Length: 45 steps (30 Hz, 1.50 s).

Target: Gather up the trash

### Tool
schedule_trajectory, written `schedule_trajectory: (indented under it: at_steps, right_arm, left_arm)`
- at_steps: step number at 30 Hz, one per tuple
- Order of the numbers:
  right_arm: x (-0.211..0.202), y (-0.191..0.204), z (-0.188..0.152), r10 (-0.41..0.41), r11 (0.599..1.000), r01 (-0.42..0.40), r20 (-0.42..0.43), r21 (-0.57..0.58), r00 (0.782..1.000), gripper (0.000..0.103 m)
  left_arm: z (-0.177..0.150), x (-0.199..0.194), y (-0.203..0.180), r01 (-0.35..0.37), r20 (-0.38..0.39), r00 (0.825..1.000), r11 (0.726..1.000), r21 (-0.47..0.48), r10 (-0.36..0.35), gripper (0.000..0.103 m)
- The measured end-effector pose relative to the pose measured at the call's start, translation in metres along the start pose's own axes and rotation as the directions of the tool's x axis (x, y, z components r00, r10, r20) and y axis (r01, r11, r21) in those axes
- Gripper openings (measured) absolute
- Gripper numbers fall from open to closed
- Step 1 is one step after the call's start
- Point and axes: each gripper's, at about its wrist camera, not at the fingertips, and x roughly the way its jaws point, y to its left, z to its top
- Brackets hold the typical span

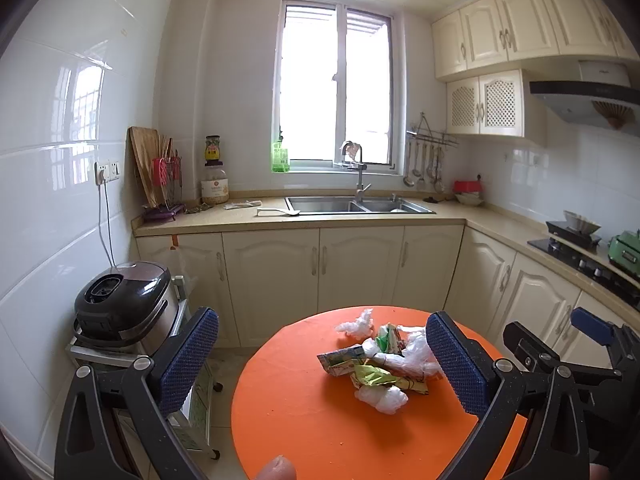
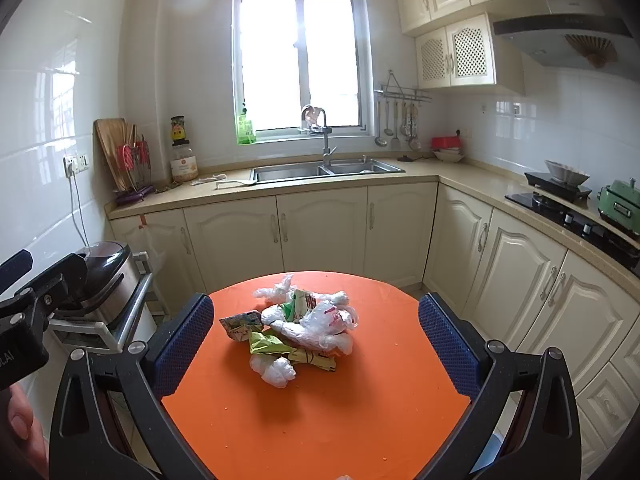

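My left gripper [image 1: 322, 354] is spread wide and holds nothing, hovering above the near edge of the round orange table [image 1: 320, 432]. My right gripper [image 2: 316, 340] is just as wide apart, touching nothing. The trash pile [image 2: 298, 328] lies near the table's middle, seen between my right fingers: three crumpled white plastic wads, one printed carton, one green wrapper, one yellow wrapper; the tangle hides any more. To the left stands one rice cooker [image 1: 124, 300]
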Motion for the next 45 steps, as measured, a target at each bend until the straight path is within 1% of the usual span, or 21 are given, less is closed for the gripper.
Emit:
schedule_trajectory:
  at_steps: [9,14,19,22,26,30,35,39,45]
  right_arm:
    - [0.006,0.002,0.002,0.005,1.0,-0.005,-0.006,-0.007,1.0,0.103]
    - [0.014,0.002,0.0,0.005,1.0,-0.005,-0.017,-0.012,1.0,0.103]
    - [0.034,-0.006,-0.005,-0.008,1.0,0.008,-0.059,0.0,0.998,0.103]
    - [0.05,-0.011,-0.011,-0.022,1.0,0.022,-0.094,-0.001,0.995,0.103]
    - [0.076,-0.012,-0.023,-0.017,1.0,0.015,-0.155,-0.01,0.988,0.103]
    - [0.106,-0.007,-0.038,-0.005,1.0,0.001,-0.222,-0.019,0.975,0.103]
    - [0.138,0.002,-0.06,0.014,0.999,-0.025,-0.294,-0.034,0.956,0.103]
    - [0.165,0.011,-0.079,0.039,0.998,-0.056,-0.365,-0.038,0.93,0.102]
    - [0.199,0.027,-0.102,0.074,0.994,-0.102,-0.446,-0.04,0.892,0.097]
  left_arm:
    - [-0.003,0.008,0.001,-0.006,-0.011,1.0,1.0,0.0,0.006,0.102]
    - [-0.004,0.019,0.003,-0.005,-0.032,0.999,1.0,-0.003,0.005,0.102]
    - [-0.008,0.038,0.006,-0.005,-0.069,0.998,1.0,-0.003,0.005,0.102]
    - [-0.013,0.057,0.008,-0.004,-0.108,0.994,1.0,-0.007,0.003,0.102]
    - [-0.019,0.088,0.012,-0.001,-0.162,0.987,1.0,-0.008,0.0,0.102]
    - [-0.028,0.12,0.019,0.004,-0.224,0.975,1.0,-0.017,-0.007,0.102]
    - [-0.043,0.159,0.03,-0.004,-0.303,0.953,1.0,-0.027,-0.005,0.102]
    - [-0.054,0.189,0.037,-0.015,-0.349,0.937,0.999,-0.033,0.002,0.102]
    - [-0.072,0.223,0.049,-0.028,-0.4,0.916,0.999,-0.034,0.012,0.102]
